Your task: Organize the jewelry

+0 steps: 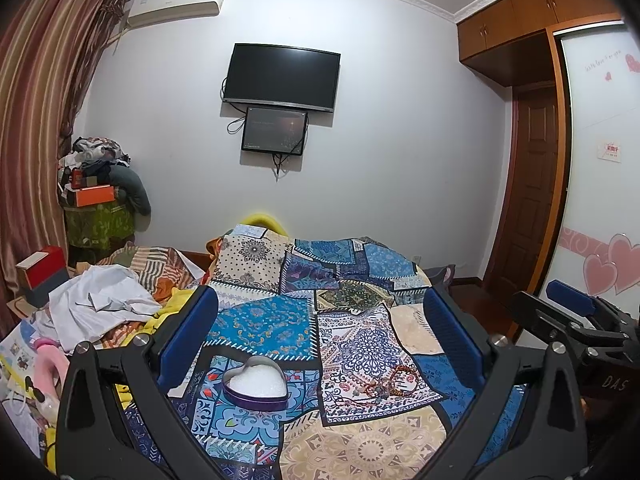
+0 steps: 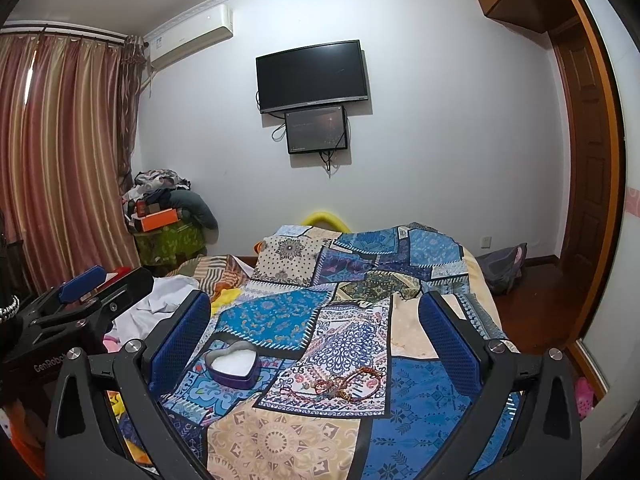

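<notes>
Bedroom's pretty lived-in. The bed (image 1: 360,448) has a patchwork spread (image 1: 264,320) in blues and creams, and a crumpled white sheet (image 1: 100,300) is bunched up on its left side. A dark TV (image 1: 281,77) hangs on the far wall with a smaller screen (image 1: 274,131) right under it, cables dangling. An air conditioner (image 1: 176,2) sits up near the striped curtains (image 1: 36,120). The corner holds a heap of clothes with an orange box (image 1: 94,195) on it. A wooden wardrobe (image 1: 520,24) runs along the right, beside a brown door (image 1: 536,184).

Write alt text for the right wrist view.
An open hand-held gripper frames a patchwork bedspread where a heart-shaped tin sits left of tangled beaded bracelets. Behind: a wall-mounted TV and striped curtains.
</notes>
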{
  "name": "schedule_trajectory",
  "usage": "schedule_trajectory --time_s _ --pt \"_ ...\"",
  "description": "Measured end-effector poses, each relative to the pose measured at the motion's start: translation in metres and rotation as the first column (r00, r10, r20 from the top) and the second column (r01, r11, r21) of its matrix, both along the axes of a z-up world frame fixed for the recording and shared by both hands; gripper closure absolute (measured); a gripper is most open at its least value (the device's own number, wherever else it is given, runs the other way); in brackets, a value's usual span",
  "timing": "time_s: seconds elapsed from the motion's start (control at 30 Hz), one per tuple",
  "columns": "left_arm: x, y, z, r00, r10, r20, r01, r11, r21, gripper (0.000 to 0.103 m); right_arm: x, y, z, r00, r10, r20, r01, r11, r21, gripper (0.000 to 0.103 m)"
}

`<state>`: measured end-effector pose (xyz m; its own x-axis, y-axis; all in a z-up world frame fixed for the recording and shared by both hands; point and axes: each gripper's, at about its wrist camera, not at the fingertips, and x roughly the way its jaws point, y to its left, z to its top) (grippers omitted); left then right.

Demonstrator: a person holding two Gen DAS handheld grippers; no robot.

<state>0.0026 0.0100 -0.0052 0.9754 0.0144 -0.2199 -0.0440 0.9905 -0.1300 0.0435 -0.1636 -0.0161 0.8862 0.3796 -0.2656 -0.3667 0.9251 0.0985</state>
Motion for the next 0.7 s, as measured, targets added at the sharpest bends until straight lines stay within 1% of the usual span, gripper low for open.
schedule_trajectory --time_s 0.43,0.7 --pt "0.006 0.002 -0.005 1.000 -0.004 -0.018 0.004 1.000 -0.001 0.000 0.006 0.001 -0.005 1.000 0.002 -0.019 -0.002 1.000 -0.005 0.000" --pt "0.025 0.004 -0.016 0.997 -0.015 -0.069 0.015 1.000 -0.001 0.000 0.020 -0.005 -0.016 0.998 -0.033 -0.046 0.032 0.999 -0.025 0.000"
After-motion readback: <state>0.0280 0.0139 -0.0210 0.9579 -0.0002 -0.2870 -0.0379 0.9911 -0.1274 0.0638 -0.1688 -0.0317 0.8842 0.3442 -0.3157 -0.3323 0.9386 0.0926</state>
